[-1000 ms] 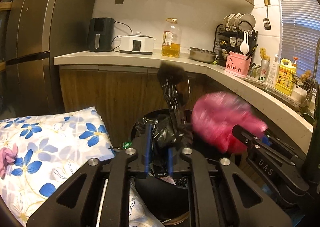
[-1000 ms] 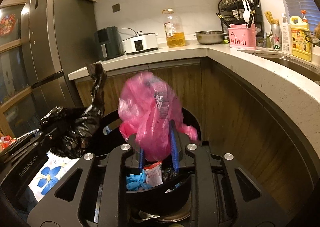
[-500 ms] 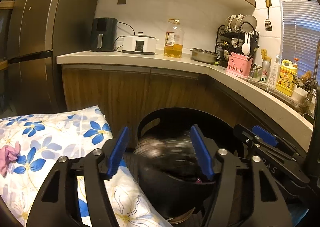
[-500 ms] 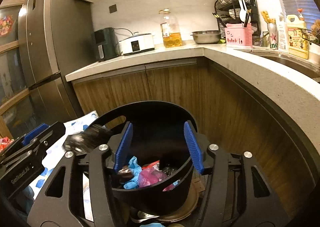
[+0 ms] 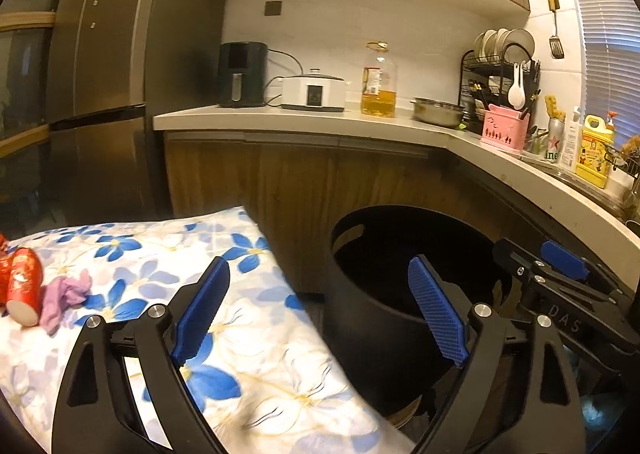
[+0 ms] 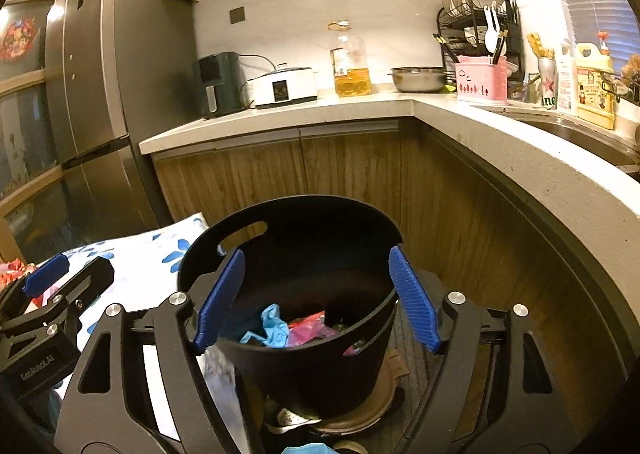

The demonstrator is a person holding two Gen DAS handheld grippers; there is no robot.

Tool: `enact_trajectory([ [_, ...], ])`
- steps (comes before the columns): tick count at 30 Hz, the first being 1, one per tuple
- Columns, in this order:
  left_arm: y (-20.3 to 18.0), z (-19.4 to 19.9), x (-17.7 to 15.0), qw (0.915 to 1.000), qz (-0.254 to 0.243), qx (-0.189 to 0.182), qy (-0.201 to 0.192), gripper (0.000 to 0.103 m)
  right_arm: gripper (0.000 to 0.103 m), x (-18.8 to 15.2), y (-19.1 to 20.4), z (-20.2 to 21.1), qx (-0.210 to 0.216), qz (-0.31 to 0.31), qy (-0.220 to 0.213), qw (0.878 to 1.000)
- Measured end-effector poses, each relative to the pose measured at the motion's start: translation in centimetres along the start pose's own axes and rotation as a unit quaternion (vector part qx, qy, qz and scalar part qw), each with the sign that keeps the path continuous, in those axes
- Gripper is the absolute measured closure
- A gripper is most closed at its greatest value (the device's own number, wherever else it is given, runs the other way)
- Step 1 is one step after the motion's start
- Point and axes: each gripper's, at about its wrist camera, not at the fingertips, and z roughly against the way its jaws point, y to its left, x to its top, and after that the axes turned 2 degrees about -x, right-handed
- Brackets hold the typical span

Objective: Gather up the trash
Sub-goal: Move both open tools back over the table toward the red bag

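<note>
Both grippers were spread wide and empty: right gripper [image 6: 316,296] over the black bin [image 6: 304,358] holding bagged trash [image 6: 306,332], left gripper [image 5: 320,314] facing the cup [image 5: 25,286] and purple glove [image 5: 66,296] on the floral cloth [image 5: 248,358], likely next.

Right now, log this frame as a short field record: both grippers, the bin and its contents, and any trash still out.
left gripper: open, empty, over the edge of the floral cloth
right gripper: open, empty, above the bin
bin: black, upright, on the floor by the cabinets
bin contents: blue glove, pink bag
trash still out: red cup and purple glove on the cloth
</note>
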Motion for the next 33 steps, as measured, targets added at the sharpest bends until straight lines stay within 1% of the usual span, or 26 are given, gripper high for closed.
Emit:
enact_trajectory([
  [4, 0.8, 1.7, -0.4, 0.9999, 0.002, 0.015, -0.004, 0.012, 0.024, -0.3, 0.9, 1.2, 0.001, 0.008, -0.003, 1.000],
  [6, 1.3, 2.8, -0.7, 0.9997, 0.005, 0.022, -0.008, 0.008, 0.024, -0.5, 1.4, 1.9, 0.003, 0.011, -0.001, 1.000],
  [11, 2.6, 5.1, -1.3, 0.9990, 0.012, 0.039, -0.016, 0.007, 0.023, -1.0, 2.8, 3.4, 0.004, 0.021, -0.001, 1.000],
  [15, 3.7, 6.6, -1.9, 0.9984, 0.022, 0.051, -0.015, 0.006, 0.023, -1.6, 4.0, 4.4, 0.007, 0.027, 0.000, 1.000],
  [27, 7.2, 9.7, -3.5, 0.9950, 0.054, 0.084, -0.002, 0.006, 0.022, -3.2, 8.4, 6.8, 0.041, 0.049, 0.006, 0.998],
  [33, 9.4, 11.1, -4.1, 0.9913, 0.073, 0.110, -0.002, 0.006, 0.022, -3.7, 10.9, 7.2, 0.067, 0.063, 0.003, 0.996],
])
